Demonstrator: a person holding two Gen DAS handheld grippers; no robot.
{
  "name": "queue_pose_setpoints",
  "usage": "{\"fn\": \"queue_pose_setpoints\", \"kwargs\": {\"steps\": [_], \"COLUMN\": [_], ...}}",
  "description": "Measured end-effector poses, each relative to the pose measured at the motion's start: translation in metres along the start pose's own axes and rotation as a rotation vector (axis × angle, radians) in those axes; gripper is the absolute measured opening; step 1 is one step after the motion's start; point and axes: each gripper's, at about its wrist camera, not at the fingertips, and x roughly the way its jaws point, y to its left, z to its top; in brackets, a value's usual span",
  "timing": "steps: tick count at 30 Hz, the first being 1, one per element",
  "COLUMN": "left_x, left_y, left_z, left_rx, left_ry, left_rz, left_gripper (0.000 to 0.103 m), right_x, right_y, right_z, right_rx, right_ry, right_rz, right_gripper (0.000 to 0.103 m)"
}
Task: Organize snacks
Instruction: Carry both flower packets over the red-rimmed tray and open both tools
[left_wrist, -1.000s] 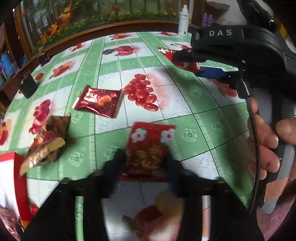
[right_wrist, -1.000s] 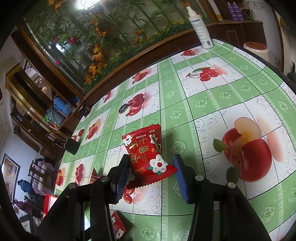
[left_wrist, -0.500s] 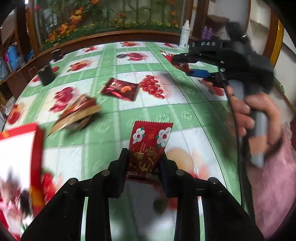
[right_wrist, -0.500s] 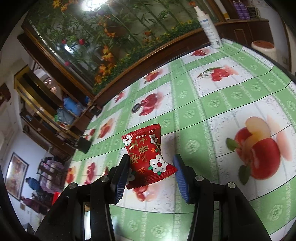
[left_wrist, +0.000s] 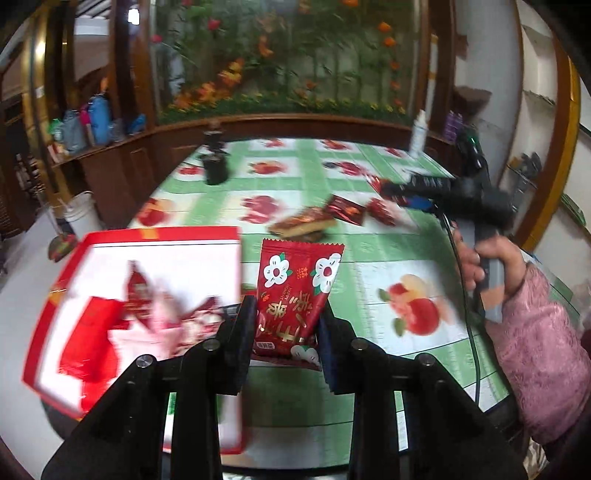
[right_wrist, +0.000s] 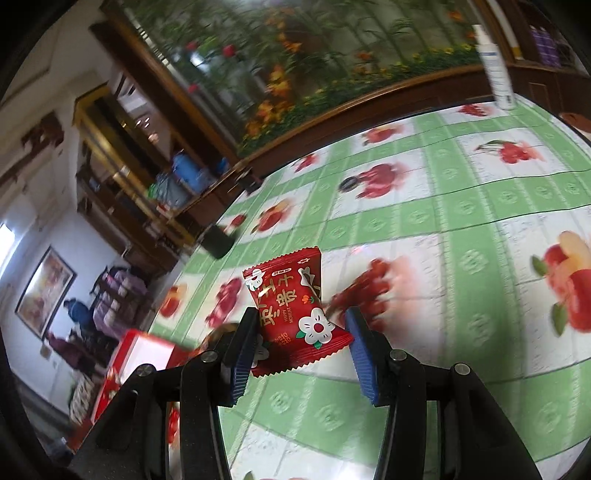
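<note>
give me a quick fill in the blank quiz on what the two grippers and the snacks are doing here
1. The left gripper is shut on a red ____ packet.
2. The open box beside it has a ____ rim.
3. The right gripper also holds a packet, printed with white ____.
4. The tablecloth has ____ and white squares.

Missing words: snack; red; flowers; green

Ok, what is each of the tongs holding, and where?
Left tongs: red snack packet, gripped at its lower end. Right tongs: another red packet, also by its lower end.
</note>
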Motion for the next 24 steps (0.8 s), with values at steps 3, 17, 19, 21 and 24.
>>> {"fn": "queue_pose_setpoints", "kwargs": {"steps": [3,17,19,21,24], "left_x": [-0.003,-0.010,-0.009,-0.006,-0.002], "left_y": [0.019,0.101,0.108,0.114,0.124], "left_z": [-0.003,-0.019,-0.020,-0.021,-0.025], "left_rx": [-0.030,-0.173,-0.185,-0.196,-0.211], "left_ry": [-0.009,-0.044,-0.045,-0.042,-0.032], "left_rz": [0.026,0.143,0.154,0.161,0.174], "left_gripper": [0.029,0.029,0.029,0.029,0.029], "right_x": [0.006,0.014,0.021,0.030,0.043], "right_y": [0.023,0.110,0.124,0.140,0.164], "right_z": [-0.011,-0.051,-0.058,-0.065,-0.075], "right_rx": [-0.044,-0.191,-0.217,-0.245,-0.275], "right_ry": [0.013,0.045,0.068,0.091,0.123], "right_rz": [0.030,0.182,0.198,0.214,0.243], "right_gripper": [0.048,0.048,0.048,0.048,0.048]}}
